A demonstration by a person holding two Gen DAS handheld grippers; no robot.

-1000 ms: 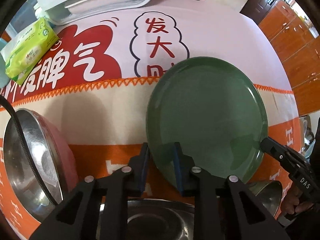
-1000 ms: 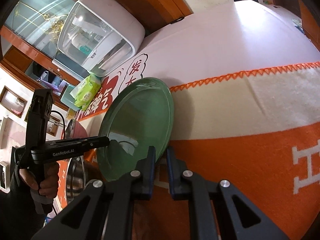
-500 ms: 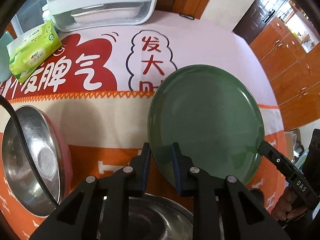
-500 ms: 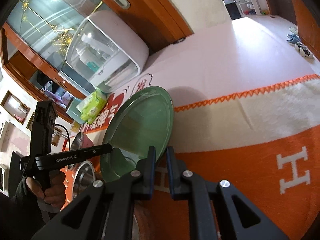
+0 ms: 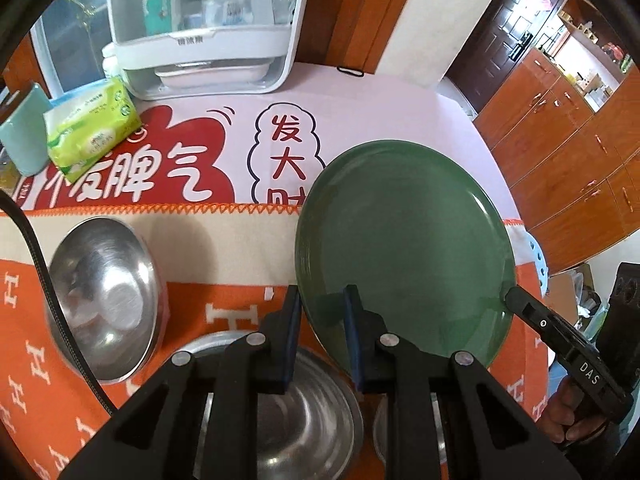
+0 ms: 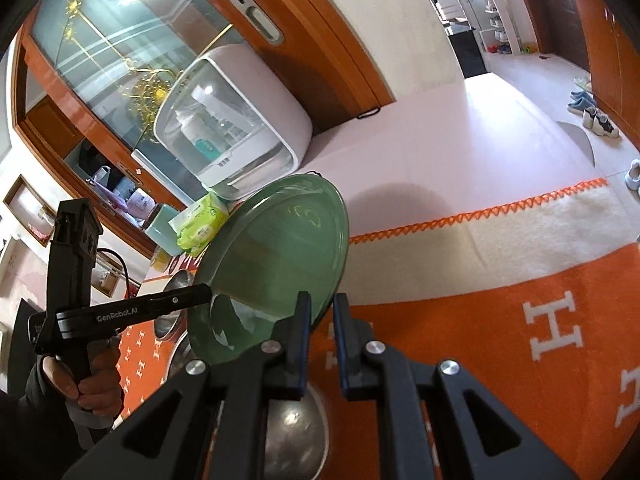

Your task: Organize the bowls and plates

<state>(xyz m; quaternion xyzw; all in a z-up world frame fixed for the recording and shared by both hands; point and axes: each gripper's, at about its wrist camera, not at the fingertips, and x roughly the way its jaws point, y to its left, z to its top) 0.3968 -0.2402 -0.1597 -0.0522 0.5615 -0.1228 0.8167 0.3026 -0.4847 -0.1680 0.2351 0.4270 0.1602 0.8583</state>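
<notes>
A round green plate (image 5: 404, 248) hangs tilted above the orange tablecloth, held by both grippers. My left gripper (image 5: 322, 316) is shut on its near left rim. In the same view my right gripper (image 5: 514, 302) clamps the plate's right rim. The right wrist view shows the green plate (image 6: 280, 256) edge-on, with my right gripper (image 6: 322, 314) shut on its lower rim and my left gripper (image 6: 204, 293) biting the far side. Steel bowls lie below: one to the left (image 5: 104, 296), one under my left gripper (image 5: 280, 412).
A white lidded dish cabinet (image 5: 208, 40) stands at the table's back. A green tissue pack (image 5: 88, 132) and a teal cup (image 5: 24, 132) sit at the back left. A black cable (image 5: 40, 280) crosses the left bowl. A hand (image 6: 92, 384) holds the left gripper's handle.
Both grippers have risen with the green plate between them. The table and steel bowls now look smaller and farther below, and more of the cabinet shows.
</notes>
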